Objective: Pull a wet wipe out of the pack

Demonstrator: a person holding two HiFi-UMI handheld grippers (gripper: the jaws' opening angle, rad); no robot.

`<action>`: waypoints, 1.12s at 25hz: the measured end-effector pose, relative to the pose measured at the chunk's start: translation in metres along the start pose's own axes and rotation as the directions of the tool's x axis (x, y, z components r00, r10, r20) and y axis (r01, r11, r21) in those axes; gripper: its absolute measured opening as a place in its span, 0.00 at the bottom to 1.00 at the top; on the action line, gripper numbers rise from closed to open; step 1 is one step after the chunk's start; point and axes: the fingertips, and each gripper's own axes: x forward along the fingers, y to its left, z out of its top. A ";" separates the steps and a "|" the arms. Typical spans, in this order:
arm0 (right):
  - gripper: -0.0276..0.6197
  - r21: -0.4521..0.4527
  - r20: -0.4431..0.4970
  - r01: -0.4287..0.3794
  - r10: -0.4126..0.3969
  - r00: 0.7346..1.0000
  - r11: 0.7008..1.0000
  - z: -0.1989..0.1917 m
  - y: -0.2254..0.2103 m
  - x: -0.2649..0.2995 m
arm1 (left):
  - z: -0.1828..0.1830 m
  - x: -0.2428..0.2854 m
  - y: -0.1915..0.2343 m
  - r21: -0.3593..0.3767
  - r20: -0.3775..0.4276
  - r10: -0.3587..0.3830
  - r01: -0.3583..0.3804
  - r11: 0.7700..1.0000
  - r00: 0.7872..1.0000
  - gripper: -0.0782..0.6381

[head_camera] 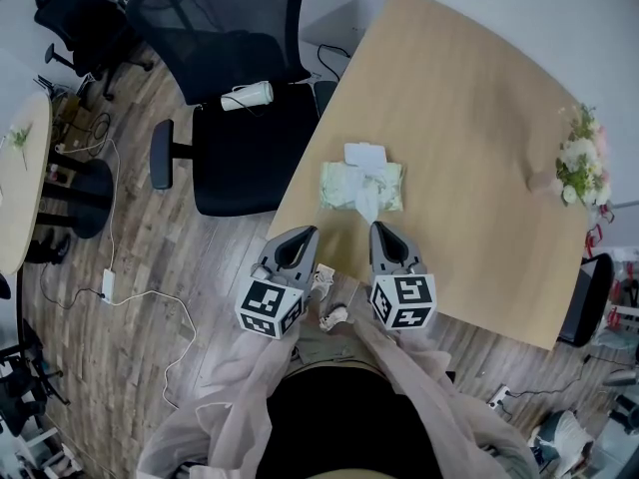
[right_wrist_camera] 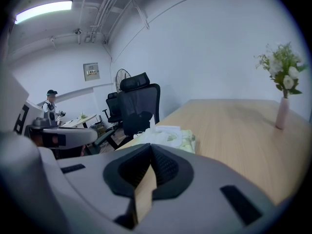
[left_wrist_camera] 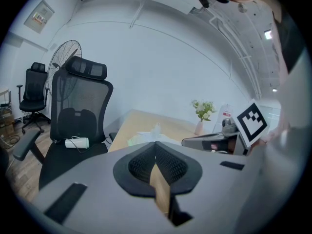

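A pale green wet wipe pack (head_camera: pixel 344 188) lies near the front edge of the wooden table (head_camera: pixel 469 118). Its white flap (head_camera: pixel 365 155) is folded back, and a white wipe (head_camera: pixel 368 204) sticks out toward me. My left gripper (head_camera: pixel 303 233) hovers at the table's front edge, left of the pack, jaws shut and empty. To the right, my right gripper (head_camera: pixel 380 228) is shut and empty, its tip just short of the protruding wipe. The pack (left_wrist_camera: pixel 142 137) shows just past the left gripper (left_wrist_camera: pixel 156 143). In the right gripper view the pack (right_wrist_camera: pixel 170 136) lies just ahead of the right gripper (right_wrist_camera: pixel 150 145).
A black office chair (head_camera: pixel 240 118) stands left of the table with a white bottle (head_camera: pixel 247 96) on its seat. A vase of flowers (head_camera: pixel 579 163) is at the table's right edge. Cables (head_camera: pixel 140 297) trail over the wooden floor; a round table (head_camera: pixel 22 178) is at far left.
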 end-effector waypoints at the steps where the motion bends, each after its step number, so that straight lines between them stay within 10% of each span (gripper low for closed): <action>1: 0.06 -0.001 0.002 0.000 0.000 1.000 1.000 0.000 0.001 -0.001 | -0.001 -0.001 -0.001 0.000 0.000 -0.002 0.002 1.000 1.000 0.12; 28: 0.06 -0.004 0.015 0.043 -0.043 0.999 0.999 -0.012 0.004 -0.040 | -0.006 -0.032 -0.016 0.021 0.008 -0.006 0.006 1.000 1.000 0.12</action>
